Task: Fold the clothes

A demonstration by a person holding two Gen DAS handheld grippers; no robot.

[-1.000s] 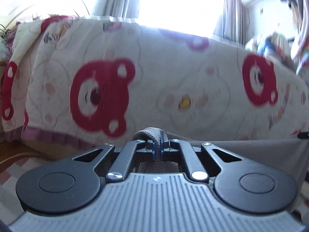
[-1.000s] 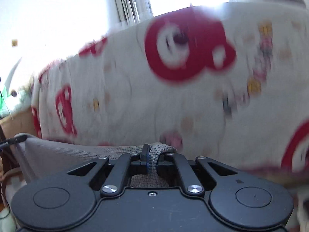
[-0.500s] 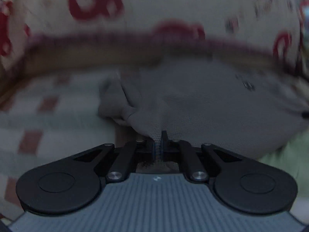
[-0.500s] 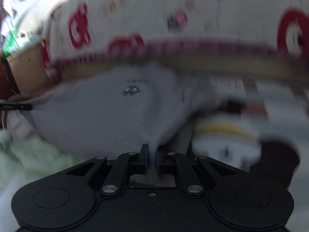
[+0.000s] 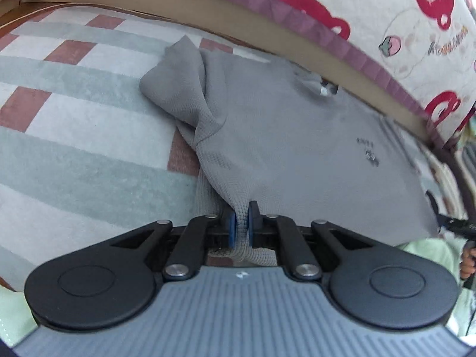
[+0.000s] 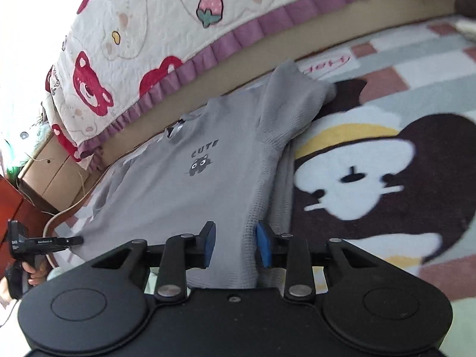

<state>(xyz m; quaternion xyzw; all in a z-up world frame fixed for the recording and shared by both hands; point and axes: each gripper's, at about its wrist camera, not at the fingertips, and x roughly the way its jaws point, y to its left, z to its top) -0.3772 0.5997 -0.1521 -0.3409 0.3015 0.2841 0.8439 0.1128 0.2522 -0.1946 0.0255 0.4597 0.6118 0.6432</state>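
Note:
A grey knit shirt with a small cat print lies spread face up on the rug, collar toward the bed; it also shows in the right wrist view. My left gripper is shut on the shirt's hem corner. My right gripper is open, its blue pads on either side of the other hem corner, with the cloth lying loose between them. The left sleeve is bunched; the right sleeve lies folded out to the side.
The bed's side, with a bear-print quilt and purple frill, borders the shirt's far end. A patterned rug lies under everything. A cardboard box and a cable sit at the left. Pale green cloth lies near me.
Both grippers swung down from bed height and laid the shirt flat on the rug. The right gripper has opened and let go of its hem corner; the left stays shut.

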